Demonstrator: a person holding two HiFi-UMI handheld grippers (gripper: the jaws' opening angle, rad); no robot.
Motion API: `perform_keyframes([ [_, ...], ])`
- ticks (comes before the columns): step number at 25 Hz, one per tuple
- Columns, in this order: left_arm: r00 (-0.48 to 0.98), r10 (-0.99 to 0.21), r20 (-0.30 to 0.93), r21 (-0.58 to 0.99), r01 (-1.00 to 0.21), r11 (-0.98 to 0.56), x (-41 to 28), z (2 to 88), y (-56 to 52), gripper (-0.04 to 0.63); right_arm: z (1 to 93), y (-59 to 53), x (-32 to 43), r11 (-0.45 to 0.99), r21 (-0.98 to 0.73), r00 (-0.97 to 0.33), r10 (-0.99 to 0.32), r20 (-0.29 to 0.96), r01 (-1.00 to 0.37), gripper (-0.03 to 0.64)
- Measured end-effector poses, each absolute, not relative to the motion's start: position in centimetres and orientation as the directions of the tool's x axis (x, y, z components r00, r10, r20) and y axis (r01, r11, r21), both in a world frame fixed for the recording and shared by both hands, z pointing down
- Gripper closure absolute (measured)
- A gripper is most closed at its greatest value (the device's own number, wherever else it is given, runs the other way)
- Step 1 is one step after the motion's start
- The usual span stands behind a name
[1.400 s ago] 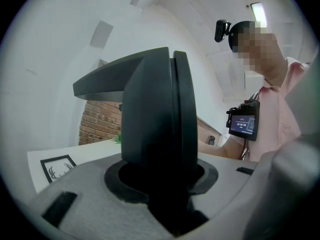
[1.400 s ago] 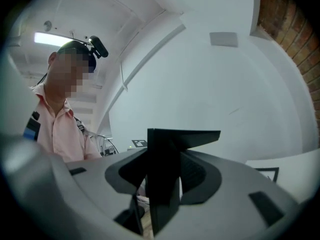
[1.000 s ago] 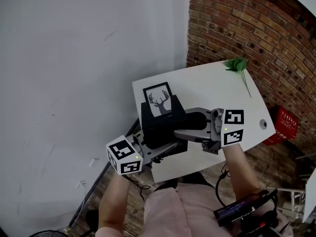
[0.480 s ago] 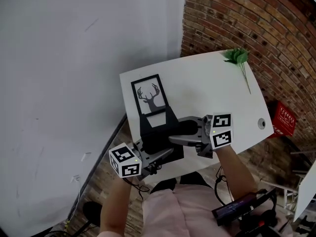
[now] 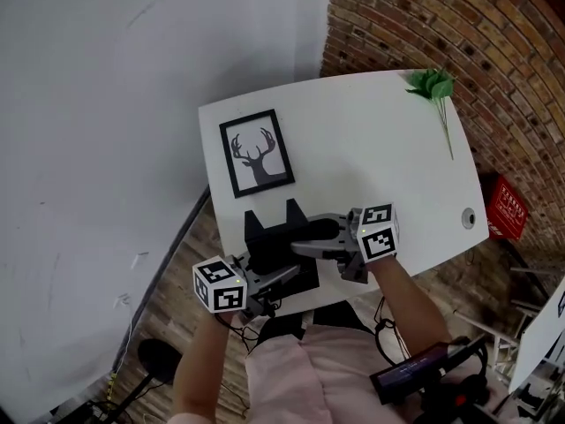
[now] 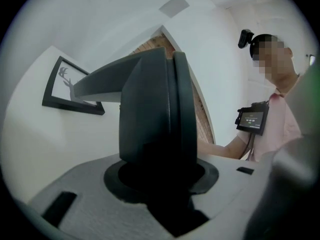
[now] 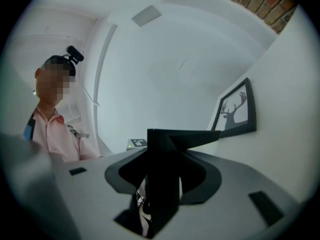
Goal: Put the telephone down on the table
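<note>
There's the phone (image 5: 265,237), clamped by left gripper (image 5: 275,276) and right gripper (image 5: 305,241) (jaws half-closed); table (image 5: 371,148) edge beside them, so uneven release could tip it off.

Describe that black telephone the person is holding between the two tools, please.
The telephone is matte black, plastic-looking and angular, with two raised corners at the back. It is clamped from both sides: the left gripper on a rounded, handset-like part, the right gripper on a thin edge. It is at the near edge of the white table; whether it rests there cannot be told.
</note>
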State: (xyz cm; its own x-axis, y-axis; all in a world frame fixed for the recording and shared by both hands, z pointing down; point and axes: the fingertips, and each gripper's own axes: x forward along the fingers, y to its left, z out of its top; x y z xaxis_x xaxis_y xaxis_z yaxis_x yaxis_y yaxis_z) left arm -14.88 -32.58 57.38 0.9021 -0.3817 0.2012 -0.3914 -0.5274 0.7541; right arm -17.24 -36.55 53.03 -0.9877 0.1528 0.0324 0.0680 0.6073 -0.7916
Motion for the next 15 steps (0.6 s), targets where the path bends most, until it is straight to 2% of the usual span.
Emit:
perform_keyframes([
  [15, 0.897, -0.373, 0.238, 0.853, -0.376, -0.361, -15.4, 61.9, -33.5, 0.415, 58.5, -37.9, -18.0, 0.437, -0.899, -0.982, 0.178, 0.068, 0.017, 0.439],
])
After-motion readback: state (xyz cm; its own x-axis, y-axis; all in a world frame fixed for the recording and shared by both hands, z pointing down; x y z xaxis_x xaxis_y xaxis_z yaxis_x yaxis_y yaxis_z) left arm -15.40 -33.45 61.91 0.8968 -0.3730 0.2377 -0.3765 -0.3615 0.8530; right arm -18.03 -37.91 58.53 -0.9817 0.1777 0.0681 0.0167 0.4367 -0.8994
